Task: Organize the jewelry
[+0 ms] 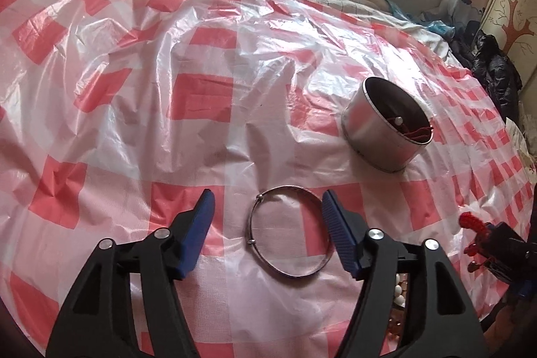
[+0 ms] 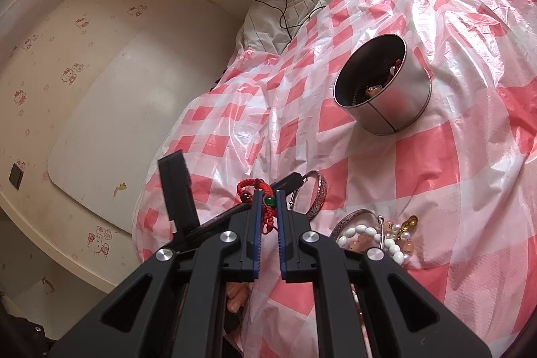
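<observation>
Your left gripper (image 1: 266, 220) stands released, its jaws either side of the flat silver bangle (image 1: 288, 232). Your right gripper (image 2: 267, 210) clenches the red cord bracelet (image 2: 256, 190); the tin (image 2: 382, 89) lies far right of it.

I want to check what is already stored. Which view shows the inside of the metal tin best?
The right wrist view: the metal tin opens toward it, showing gold and red pieces inside. The left wrist view shows the tin mostly side-on, with only a red cord visible.
</observation>
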A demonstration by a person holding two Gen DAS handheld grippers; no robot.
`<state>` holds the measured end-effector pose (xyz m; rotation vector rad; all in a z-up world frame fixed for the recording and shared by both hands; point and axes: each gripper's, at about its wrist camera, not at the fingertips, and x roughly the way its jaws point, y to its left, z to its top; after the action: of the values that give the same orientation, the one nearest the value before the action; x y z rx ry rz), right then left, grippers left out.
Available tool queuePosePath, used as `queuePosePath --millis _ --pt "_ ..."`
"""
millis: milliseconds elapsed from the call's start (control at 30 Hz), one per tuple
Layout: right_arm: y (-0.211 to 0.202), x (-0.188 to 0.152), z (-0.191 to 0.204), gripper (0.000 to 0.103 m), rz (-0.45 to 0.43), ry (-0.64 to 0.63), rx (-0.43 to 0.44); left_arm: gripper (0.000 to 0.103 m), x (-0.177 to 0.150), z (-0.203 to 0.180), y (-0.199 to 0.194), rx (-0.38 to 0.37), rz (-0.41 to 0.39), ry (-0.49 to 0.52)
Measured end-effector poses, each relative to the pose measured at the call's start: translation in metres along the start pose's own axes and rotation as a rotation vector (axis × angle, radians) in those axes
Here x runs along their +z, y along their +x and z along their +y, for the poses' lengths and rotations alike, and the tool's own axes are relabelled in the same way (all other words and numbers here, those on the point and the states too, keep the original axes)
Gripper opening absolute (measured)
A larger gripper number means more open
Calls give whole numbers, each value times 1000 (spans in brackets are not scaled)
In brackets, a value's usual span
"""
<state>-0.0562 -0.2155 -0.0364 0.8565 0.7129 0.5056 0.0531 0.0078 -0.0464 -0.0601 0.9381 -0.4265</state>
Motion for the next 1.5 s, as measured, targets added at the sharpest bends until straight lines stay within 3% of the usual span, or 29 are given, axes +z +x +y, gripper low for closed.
queuePosePath --millis 67,333,433,500,833,1233,1500 --pt "0 0 0 9 1 0 0 78 0 -7 -1 11 -8 33" --pt "0 0 0 9 1 2 6 78 -9 -28 18 78 86 134" --pt "-1 0 1 9 -3 0 8 59 -11 -27 20 67 102 136" --pt "-2 1 2 9 -7 0 6 59 -12 -25 19 55 99 120" --pt "-18 11 -3 9 -89 12 -47 59 -1 -25 -9 5 12 69" --pt "-35 65 -16 9 -173 35 -170 59 26 -90 -16 -42 -89 199" --pt "-42 104 -19 9 -222 -1 -237 59 49 -121 9 -70 -87 245"
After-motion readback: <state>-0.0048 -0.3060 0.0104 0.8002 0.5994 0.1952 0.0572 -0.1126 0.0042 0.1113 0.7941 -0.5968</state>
